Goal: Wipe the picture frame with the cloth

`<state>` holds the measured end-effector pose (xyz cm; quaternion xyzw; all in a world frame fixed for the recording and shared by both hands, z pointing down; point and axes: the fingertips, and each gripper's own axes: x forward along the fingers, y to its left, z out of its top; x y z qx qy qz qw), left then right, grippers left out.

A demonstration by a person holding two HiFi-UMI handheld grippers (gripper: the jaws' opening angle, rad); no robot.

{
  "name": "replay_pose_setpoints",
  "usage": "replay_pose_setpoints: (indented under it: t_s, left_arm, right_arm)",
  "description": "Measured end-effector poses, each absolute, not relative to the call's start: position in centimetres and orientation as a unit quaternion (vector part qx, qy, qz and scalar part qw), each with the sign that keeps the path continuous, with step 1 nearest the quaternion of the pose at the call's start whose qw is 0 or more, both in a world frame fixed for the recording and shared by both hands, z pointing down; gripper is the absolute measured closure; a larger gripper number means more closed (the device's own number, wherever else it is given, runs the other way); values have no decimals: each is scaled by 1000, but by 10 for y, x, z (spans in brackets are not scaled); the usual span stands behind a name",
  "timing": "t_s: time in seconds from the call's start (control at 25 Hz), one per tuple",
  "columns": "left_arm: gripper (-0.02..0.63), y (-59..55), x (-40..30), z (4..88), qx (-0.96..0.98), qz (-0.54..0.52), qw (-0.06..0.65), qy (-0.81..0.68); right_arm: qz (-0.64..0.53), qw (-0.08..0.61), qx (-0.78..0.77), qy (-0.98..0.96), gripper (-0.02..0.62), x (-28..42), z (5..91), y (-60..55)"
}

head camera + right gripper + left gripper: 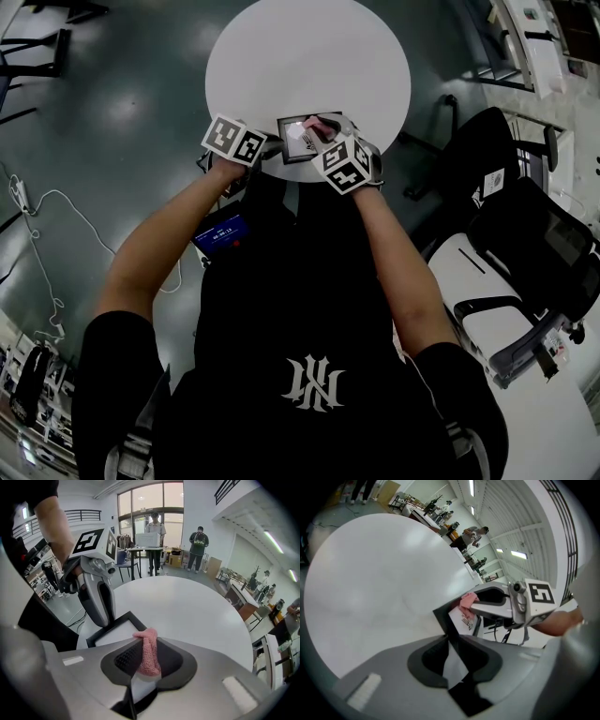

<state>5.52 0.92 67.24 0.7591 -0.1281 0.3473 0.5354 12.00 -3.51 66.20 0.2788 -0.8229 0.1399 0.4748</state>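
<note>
The picture frame [298, 142] lies at the 6 o'clock rim of the round white bench [309, 56]; the left hand-held gripper [451, 660] clamps the frame's edge from 9 o'clock; the right hand-held gripper [149, 662], at the frame's 3 o'clock, pinches the pink cloth [146, 651] bunched between its jaws; the cloth seems to touch the frame's face.

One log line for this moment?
left gripper: shut on picture frame | right gripper: shut on cloth | cloth: over frame glass | frame: at table edge
</note>
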Motion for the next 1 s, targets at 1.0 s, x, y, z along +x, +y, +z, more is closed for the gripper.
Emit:
replay_pose_setpoints:
  t_s: [1.0]
  left_arm:
    - [540,9,57,671,762,348,531,-129]
  right_arm:
    - [124,526,330,-774,512,181,656,-52]
